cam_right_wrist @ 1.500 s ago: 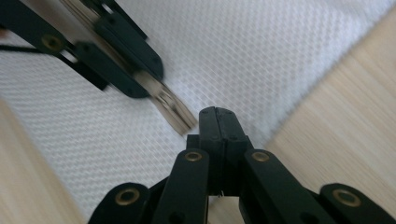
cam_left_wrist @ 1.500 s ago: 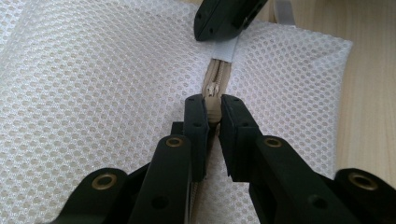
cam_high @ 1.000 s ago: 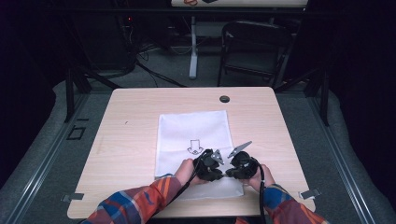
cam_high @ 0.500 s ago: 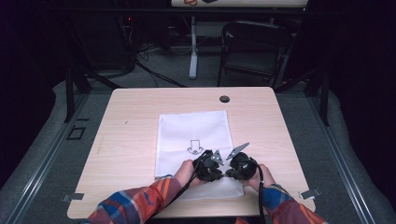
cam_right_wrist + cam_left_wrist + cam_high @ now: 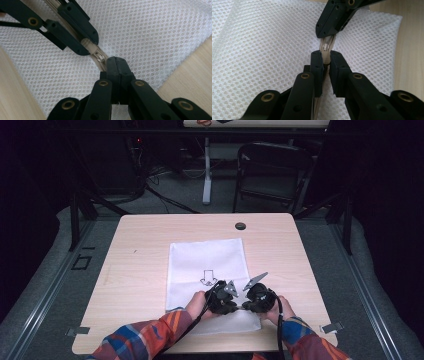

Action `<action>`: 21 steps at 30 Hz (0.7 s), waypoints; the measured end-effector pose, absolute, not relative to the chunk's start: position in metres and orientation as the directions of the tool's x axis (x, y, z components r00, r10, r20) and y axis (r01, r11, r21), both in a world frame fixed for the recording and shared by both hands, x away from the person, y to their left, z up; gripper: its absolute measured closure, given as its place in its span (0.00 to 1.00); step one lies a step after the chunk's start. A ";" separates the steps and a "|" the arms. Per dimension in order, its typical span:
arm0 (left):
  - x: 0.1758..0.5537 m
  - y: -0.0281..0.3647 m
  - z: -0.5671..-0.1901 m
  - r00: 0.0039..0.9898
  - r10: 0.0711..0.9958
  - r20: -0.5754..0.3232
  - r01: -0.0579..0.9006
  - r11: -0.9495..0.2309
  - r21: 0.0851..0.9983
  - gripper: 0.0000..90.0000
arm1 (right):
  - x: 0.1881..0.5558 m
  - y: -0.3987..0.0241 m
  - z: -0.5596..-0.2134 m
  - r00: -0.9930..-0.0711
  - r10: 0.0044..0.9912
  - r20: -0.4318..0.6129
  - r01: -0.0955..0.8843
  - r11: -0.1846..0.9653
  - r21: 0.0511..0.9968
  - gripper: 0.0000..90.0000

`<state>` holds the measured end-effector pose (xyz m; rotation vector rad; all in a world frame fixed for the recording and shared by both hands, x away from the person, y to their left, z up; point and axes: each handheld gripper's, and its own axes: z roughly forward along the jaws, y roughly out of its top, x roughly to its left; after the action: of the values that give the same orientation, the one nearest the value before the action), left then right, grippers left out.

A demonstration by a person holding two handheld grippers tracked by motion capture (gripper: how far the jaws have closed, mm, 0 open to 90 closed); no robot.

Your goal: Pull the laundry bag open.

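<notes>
Down in the lower middle of the high view, a white mesh bag (image 5: 207,265) lies flat on the wooden table (image 5: 140,240), with a black arrow print (image 5: 208,278) at its centre and 2 hands in plaid sleeves (image 5: 145,342) coming in from the bottom edge. Both grippers sit close together on the bag's near edge, the left gripper (image 5: 223,301) just left of the right gripper (image 5: 255,300). From the left gripper view, that tool's 2 black jaws rise from the bottom and are pinched narrow on the beige zipper (image 5: 326,53), the small metal slider (image 5: 326,47) showing just above their tips in the middle of the frame, while the right gripper (image 5: 325,35) comes down from the upper middle and clamps the same zipper tape a little beyond it. From the right gripper view, the right gripper (image 5: 117,62) has its jaws pressed fully together on the zipper line (image 5: 101,60) at the frame's centre, and the left gripper (image 5: 86,46) reaches in from the upper left, closed on the tape with the slider (image 5: 99,58) between the 2 tools. A dark round grommet (image 5: 240,226) sits in the table near its far edge, above the bag.
</notes>
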<state>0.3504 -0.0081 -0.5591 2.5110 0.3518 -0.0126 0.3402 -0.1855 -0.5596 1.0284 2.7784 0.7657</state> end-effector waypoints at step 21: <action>0.355 0.023 -0.556 0.950 0.286 -0.123 0.306 -0.790 0.531 0.90 | 0.341 -0.187 -0.556 -0.769 0.634 0.079 0.598 0.671 0.437 1.00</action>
<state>0.3554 0.0233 -0.5561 2.5317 0.4188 -0.0490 0.3409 -0.1869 -0.5560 1.0341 2.7983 0.6885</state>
